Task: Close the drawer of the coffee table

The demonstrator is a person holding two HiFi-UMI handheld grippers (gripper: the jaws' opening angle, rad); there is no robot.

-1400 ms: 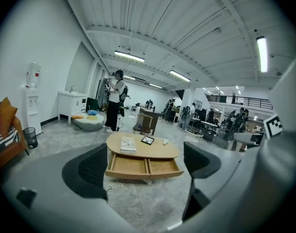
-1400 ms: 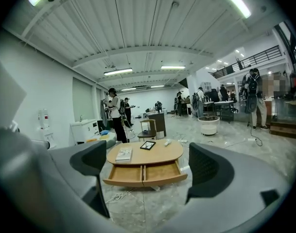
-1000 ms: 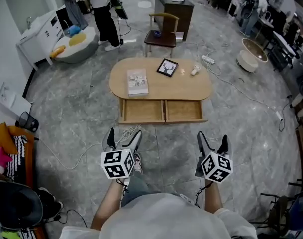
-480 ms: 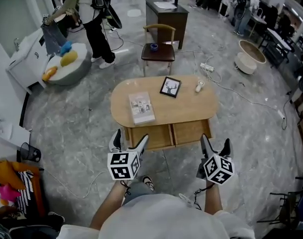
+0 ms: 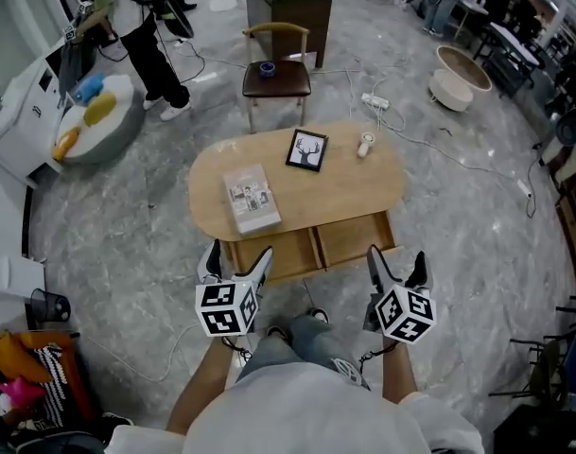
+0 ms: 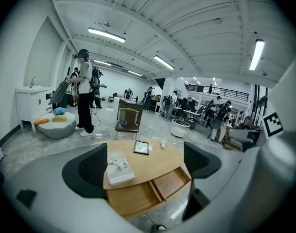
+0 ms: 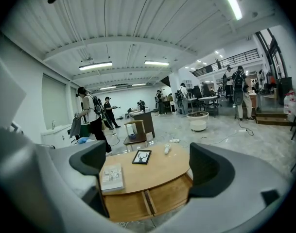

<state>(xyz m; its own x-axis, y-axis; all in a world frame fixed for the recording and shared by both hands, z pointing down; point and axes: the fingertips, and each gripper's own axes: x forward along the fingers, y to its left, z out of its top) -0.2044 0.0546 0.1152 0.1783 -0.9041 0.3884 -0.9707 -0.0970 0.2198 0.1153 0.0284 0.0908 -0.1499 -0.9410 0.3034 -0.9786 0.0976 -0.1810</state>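
An oval wooden coffee table (image 5: 354, 189) stands in front of me with two drawers pulled out side by side on its near side: the left drawer (image 5: 273, 252) and the right drawer (image 5: 356, 237). Both look bare inside. My left gripper (image 5: 234, 259) hangs open just short of the left drawer's front. My right gripper (image 5: 394, 263) is open too, near the right drawer's front edge. The left gripper view shows the table (image 6: 160, 161) and drawers (image 6: 152, 192) between its jaws, as does the right gripper view with its table (image 7: 160, 171) and drawers (image 7: 148, 202).
On the tabletop lie a book (image 5: 251, 199), a framed picture (image 5: 306, 150) and a small white object (image 5: 366, 144). A wooden chair (image 5: 276, 74) stands behind the table. Cables (image 5: 458, 164) run over the floor. A person (image 5: 150, 26) stands at the far left near a round white cushion (image 5: 94, 121).
I have stepped closer to the table. Both grippers now hang just before the open drawers, which were well ahead of them a second ago. The drawers stay pulled out.
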